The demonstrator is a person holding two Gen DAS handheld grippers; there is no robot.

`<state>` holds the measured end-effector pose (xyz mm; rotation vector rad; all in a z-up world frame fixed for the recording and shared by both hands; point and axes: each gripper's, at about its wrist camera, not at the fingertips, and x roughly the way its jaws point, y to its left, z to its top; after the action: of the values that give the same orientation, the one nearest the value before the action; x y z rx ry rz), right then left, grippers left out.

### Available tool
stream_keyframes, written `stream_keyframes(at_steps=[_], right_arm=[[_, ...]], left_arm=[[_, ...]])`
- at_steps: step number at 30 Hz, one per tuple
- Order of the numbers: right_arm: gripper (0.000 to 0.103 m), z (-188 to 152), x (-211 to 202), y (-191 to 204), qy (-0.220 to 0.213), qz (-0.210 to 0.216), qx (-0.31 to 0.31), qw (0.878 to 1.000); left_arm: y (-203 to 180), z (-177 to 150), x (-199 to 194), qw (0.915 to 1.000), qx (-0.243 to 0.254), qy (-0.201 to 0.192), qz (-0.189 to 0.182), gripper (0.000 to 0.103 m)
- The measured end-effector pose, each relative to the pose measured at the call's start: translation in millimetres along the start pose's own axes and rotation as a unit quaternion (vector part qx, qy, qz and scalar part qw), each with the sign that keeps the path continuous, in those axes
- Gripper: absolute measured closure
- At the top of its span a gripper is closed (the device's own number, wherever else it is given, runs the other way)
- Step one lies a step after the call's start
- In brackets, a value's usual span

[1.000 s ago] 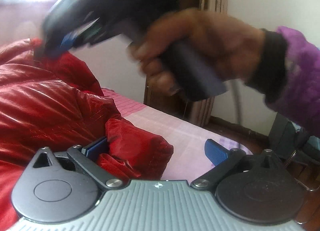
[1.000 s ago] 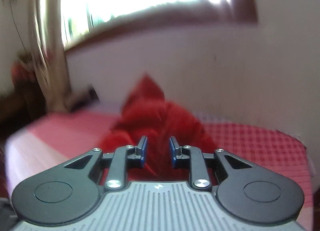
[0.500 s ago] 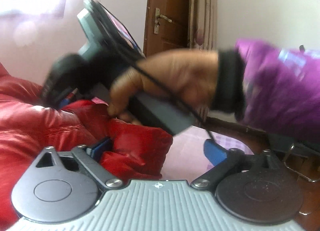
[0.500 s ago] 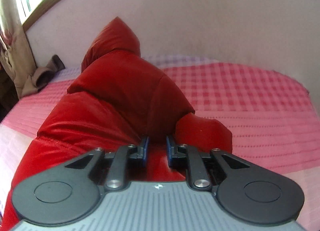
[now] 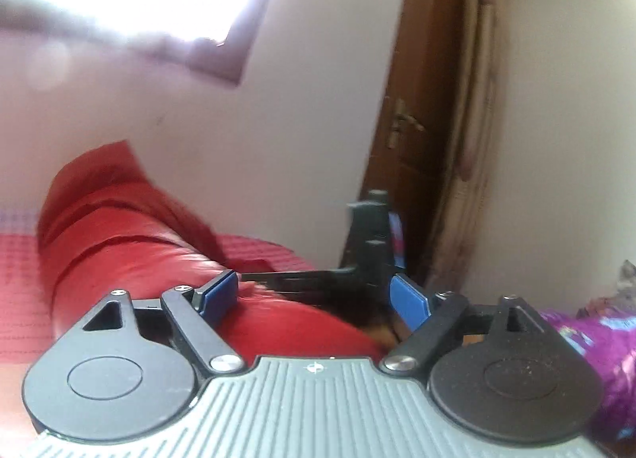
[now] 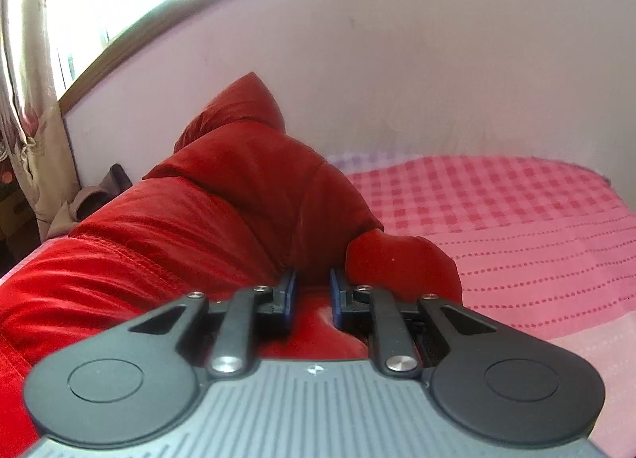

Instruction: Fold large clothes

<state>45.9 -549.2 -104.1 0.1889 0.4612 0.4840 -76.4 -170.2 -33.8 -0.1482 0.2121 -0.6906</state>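
You are holding the right gripper (image 6: 312, 291) low over the red puffy jacket (image 6: 167, 227), and its blue pads are sitting close together with a bit of red cloth between them, so it looks like it is pinching the jacket, though a small gap is showing and the bite may be thin. Keep squeezing and keep that hand low, so the slippery cloth is not sliding out while you are pressing the fold flat. Your left gripper (image 5: 314, 297) is standing wide open with nothing in it, just above the jacket (image 5: 131, 243). Be bringing it down onto a thick edge before you close it, because the shiny cloth is puffing up and may spring back. The jacket is lying on the pink checked bed cover (image 6: 497, 211), bunched up, with one pointy end sticking up near the wall (image 6: 397, 60). Half a second ago your right hand and its tool were filling the left camera, high above the jacket; now that tool (image 5: 371, 235) is sitting low and farther off, past the open left pads. In the right camera the jacket is looking almost the same, only a little nearer
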Motion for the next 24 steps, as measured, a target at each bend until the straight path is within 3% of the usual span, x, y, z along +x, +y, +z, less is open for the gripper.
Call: stream_keyframes(at_steps=[6,16,20,24], right_arm=[[0.088,-10,-4,3,-0.026,-0.006,-0.002,1.0],[0.088,-10,5,2,-0.017,-0.025,-0.002,1.0],[0.088,-12,4,1,-0.015,-0.031,0.02,0.999],[0.088,-15,9,25,-0.019,-0.044,0.033,0.998]], left_arm=[[1,-9,9,0.9991,0.024,0.032,0.01,0.019],[42,-17,13,0.9977,-0.018,0.063,-0.015,0.02],[56,-5,10,0.9967,-0.029,0.074,-0.015,0.02],[69,-4,-13,0.9965,-0.037,0.076,0.0,0.02]])
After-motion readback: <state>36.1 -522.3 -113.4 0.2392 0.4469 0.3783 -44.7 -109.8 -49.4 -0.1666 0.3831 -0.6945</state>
